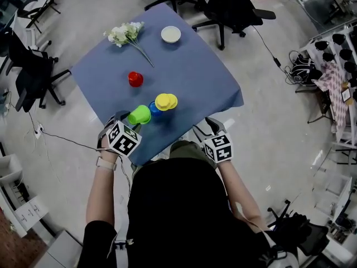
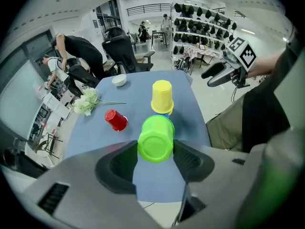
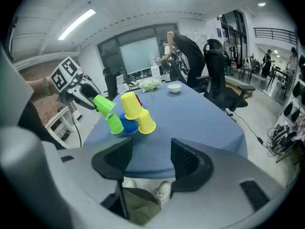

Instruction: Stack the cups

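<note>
- Left gripper [image 1: 128, 126] — fingers clamped on either side of the held green cup [image 2: 156, 138], whose base faces the gripper's camera; the cup is tilted and lifted off the tabletop [image 1: 184, 66].
- Right gripper [image 3: 150, 151] — fingers wide apart with nothing between them, hanging at the near edge of the tabletop.
- Second green cup [image 3: 114, 123] — mouth down on the blue cloth, directly under the held one; whether the two touch is hard to tell.
- Blue cup [image 3: 127, 124] — mouth down, between the second green cup and the lower yellow cup [image 3: 146, 122].
- Upper yellow cup [image 3: 130, 105] — mouth down, resting on top of the cluster, over the blue cup.
- Red cup [image 2: 116, 120] — on its side, apart from the cluster, nearer the middle of the tabletop.
- White flowers [image 2: 86, 102] — lying flat by the far left edge.
- White bowl [image 2: 119, 80] — near the far corner.
</note>
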`<state>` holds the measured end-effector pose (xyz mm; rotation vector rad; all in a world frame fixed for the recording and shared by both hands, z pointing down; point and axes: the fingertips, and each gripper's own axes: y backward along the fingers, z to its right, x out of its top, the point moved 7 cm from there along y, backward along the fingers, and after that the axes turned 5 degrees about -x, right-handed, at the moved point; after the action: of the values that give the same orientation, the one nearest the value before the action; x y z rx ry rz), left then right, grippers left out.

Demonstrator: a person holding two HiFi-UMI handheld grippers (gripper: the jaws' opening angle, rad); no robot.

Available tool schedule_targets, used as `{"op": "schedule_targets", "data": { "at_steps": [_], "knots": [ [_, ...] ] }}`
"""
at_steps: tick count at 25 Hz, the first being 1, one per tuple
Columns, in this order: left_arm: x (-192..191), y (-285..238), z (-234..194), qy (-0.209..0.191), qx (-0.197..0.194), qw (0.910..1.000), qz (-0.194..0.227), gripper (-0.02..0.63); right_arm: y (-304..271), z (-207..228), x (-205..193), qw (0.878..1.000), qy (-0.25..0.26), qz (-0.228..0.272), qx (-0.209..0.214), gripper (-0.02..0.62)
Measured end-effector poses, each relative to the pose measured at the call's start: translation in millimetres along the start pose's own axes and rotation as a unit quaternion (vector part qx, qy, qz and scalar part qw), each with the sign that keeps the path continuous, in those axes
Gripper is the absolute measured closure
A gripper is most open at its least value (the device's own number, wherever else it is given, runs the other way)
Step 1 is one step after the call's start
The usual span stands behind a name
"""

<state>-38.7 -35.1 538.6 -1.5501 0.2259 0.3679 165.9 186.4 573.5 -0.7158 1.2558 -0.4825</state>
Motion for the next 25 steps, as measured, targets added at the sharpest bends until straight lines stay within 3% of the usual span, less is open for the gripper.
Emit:
{"op": "schedule_targets", "data": {
  "at_steps": [9,15,25],
  "knots": [
    [21.6,-15.2,-0.1,-0.037,-0.001,0.9984,-0.043,0.367,0.4,14.9,-2.2,1.000,-0.017,0.002,-0.007,0.331],
    [24.7,-18.6,-2.6,-0.073,0.005,0.9922,-0.101,0.367,1.3,23.7,0.0,1.000,-0.023,0.003,-0.010,0.331],
    [38.6,-30.0,-1.0,-0.098,0.005,0.9906,-0.095,0.363,-3.0,27.9,2.3,1.000,-0.025,0.002,-0.008,0.331]
  ]
}}
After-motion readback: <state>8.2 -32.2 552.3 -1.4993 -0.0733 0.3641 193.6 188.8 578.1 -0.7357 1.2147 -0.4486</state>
